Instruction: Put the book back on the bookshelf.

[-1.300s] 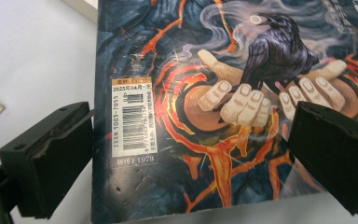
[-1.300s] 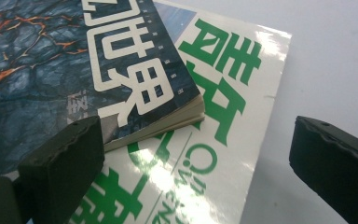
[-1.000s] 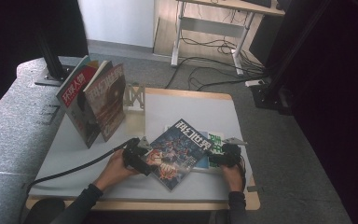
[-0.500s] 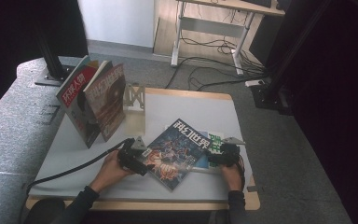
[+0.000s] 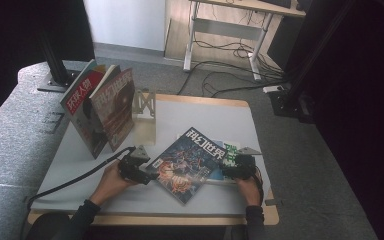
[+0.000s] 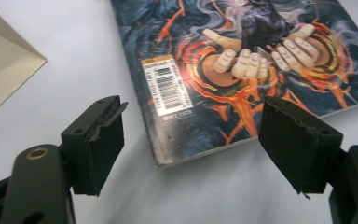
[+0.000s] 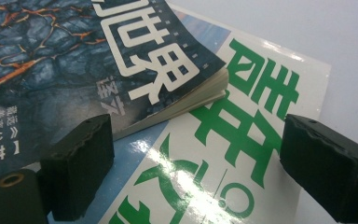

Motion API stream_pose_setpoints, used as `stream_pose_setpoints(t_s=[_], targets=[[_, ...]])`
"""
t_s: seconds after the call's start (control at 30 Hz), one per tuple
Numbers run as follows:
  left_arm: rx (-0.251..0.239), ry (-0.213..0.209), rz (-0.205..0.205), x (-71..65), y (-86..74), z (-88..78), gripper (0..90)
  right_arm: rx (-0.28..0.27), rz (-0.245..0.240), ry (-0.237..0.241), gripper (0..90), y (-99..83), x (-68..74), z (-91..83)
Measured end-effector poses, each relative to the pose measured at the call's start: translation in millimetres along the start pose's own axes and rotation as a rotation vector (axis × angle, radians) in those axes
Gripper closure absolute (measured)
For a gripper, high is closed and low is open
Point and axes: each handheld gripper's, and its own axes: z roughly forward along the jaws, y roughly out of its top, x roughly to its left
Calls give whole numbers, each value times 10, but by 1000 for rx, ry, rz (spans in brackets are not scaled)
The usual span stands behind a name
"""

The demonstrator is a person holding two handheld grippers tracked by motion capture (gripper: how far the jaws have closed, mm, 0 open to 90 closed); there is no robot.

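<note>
Left gripper (image 5: 152, 175) drawn back, jaws closing, dark magazine (image 5: 190, 162) corner just ahead

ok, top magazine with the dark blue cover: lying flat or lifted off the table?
Flat and closed. The dark blue magazine lies cover-up on the table, its right edge overlapping the green-lettered magazine. In both gripper views the jaws stand apart, not touching it.

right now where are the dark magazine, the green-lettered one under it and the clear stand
dark magazine (image 5: 182, 162): high view, cover's middle
green-lettered magazine (image 7: 242, 140): right gripper view, glossy cover
clear stand (image 5: 144, 120): high view, front panel
</note>
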Motion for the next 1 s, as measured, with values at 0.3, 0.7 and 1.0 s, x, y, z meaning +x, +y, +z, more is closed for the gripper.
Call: stream_pose_setpoints(t_s=[0.3,0.7,1.0], targets=[[19,-23,-2,-17,-33,85,223,1,30,7,84,88,-204,-12],[22,-27,2,-6,-36,90,218,33,1,42,0,370,-366,363],[20,-36,-4,6,-37,106,212,37,26,93,0,493,-502,596]])
